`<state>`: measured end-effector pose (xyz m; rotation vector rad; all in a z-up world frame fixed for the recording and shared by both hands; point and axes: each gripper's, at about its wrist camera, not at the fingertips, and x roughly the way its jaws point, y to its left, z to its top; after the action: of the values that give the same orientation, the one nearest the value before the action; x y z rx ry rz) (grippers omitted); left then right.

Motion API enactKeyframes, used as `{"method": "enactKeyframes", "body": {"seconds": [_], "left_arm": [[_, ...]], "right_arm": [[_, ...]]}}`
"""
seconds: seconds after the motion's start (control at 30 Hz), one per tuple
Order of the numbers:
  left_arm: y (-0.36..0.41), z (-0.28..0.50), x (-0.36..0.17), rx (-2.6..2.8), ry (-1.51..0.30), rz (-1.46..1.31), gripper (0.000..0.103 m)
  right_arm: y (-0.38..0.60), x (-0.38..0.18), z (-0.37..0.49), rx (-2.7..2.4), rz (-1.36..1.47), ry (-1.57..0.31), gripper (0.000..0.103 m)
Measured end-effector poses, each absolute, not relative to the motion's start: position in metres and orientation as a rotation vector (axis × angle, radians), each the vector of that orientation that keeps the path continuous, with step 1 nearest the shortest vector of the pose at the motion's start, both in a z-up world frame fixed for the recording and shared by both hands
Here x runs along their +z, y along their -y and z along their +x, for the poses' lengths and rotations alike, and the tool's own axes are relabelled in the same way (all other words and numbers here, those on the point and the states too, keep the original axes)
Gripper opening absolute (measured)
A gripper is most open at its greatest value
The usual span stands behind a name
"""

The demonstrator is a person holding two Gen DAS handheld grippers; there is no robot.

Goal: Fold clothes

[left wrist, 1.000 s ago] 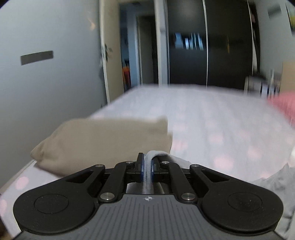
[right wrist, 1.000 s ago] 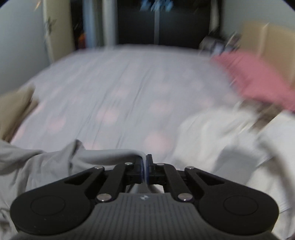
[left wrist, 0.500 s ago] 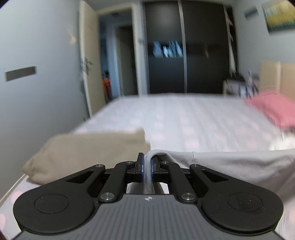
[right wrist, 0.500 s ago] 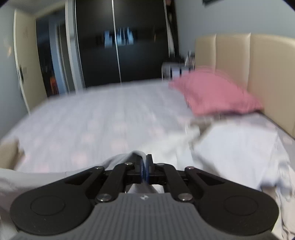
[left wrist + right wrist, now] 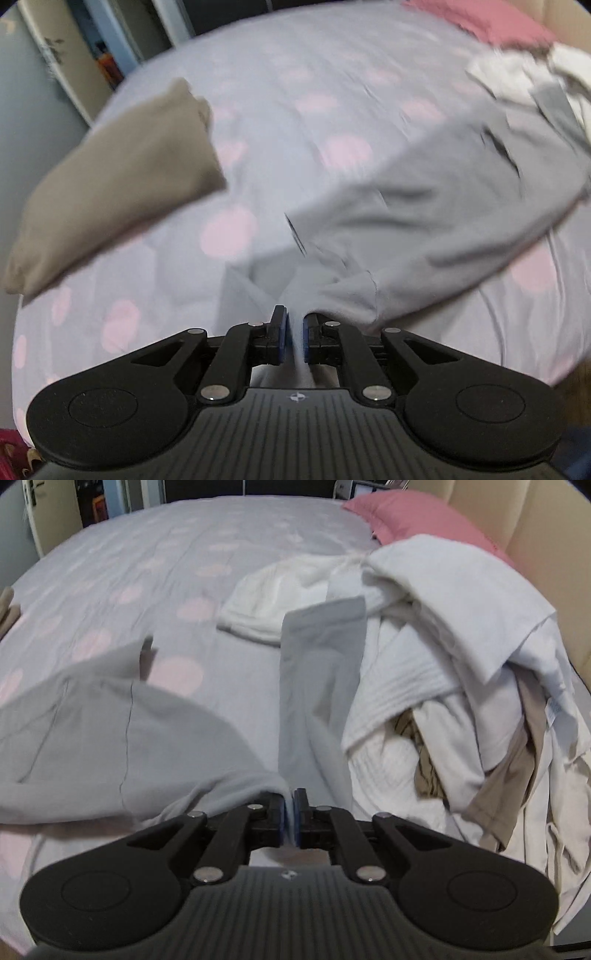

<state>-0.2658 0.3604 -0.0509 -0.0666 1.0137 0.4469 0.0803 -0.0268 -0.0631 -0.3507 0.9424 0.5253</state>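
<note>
A grey long-sleeved garment [image 5: 424, 206] lies spread over the dotted bed sheet [image 5: 277, 92], running from my left gripper [image 5: 294, 332] toward the far right. The left jaws stand close together with pale cloth pinched between them. In the right wrist view the same grey garment [image 5: 110, 720] billows to the left, and one sleeve [image 5: 321, 657] stretches straight ahead. My right gripper [image 5: 290, 812] is shut on the garment's edge just above the bed.
A folded beige item [image 5: 122, 177] sits at the left of the bed. A heap of white and tan clothes [image 5: 443, 646] lies on the right, with a pink pillow [image 5: 406, 513] and a beige headboard [image 5: 535, 535] behind it.
Both grippers have tipped down from facing the room to facing the bed. The grey garment, held up in the air before, now lies draped across the sheet.
</note>
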Motion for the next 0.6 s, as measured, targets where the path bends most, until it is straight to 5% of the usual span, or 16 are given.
{"method": "enactKeyframes", "body": {"seconds": [0.13, 0.3, 0.6], "left_arm": [[-0.352, -0.268, -0.064, 0.361, -1.104, -0.057, 0.024], [-0.345, -0.272, -0.044, 0.254, -0.994, -0.109, 0.044], [-0.370, -0.233, -0.054, 0.345, -0.990, -0.159, 0.045]], "right_arm": [[0.029, -0.054, 0.073, 0.570, -0.329, -0.956, 0.014], [0.016, -0.050, 0.047, 0.672, -0.405, -0.934, 0.031], [-0.027, -0.045, 0.039, 0.816, -0.464, -0.870, 0.033]]}}
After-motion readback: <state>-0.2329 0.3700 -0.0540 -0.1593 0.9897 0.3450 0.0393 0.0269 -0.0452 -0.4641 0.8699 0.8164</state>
